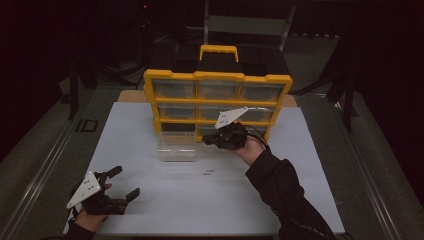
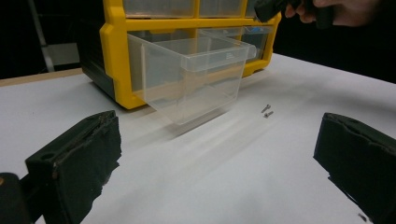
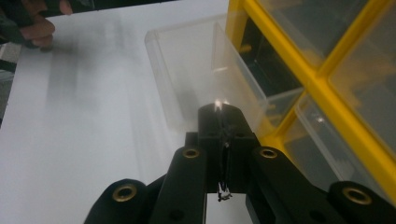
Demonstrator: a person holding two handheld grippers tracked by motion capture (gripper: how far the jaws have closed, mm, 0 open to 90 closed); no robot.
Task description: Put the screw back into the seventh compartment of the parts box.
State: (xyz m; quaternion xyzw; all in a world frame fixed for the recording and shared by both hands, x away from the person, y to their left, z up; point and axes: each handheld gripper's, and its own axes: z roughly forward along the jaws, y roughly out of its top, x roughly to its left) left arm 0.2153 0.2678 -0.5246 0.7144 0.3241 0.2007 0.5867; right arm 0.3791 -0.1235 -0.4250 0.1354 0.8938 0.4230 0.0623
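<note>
Step in hand, by the look of it: moving small screws from the table point(image 1: 150, 210) into the pulled-out drawer point(image 1: 176, 147) of the yellow organizer point(image 1: 217, 77).

Right gripper point(image 1: 207, 140): up in front of the organizer's bottom row, just right of the drawer, jaws pressed fully together. Bright glint at the tip in the right gripper view point(image 3: 219, 109), possibly a pinched screw, too small to confirm.

Left gripper point(image 1: 125, 182): low at the near left of the table, jaws spread wide, nothing between them, well clear of everything.

To do it well:
- Bring the tip over the middle of the drawer point(image 3: 196, 70), not over its rim or the gap to the yellow frame point(image 3: 289, 46).
- Drop low before opening; small screws bounce on hard plastic.
- Avoid bumping the drawer. Sticks far out, likely to tip or slide.
- Steady the front wall with the free gripper point(image 2: 219, 126) if needed.

Containers:
- Pulled-out drawer point(image 2: 187, 79): clear plastic, bottom-left slot, looks empty.
- Other drawers: pushed in, contents unreadable through the plastic.
- Two loose screws point(image 2: 267, 111) lying together on the table, near the drawer's front, apart from it.
</note>
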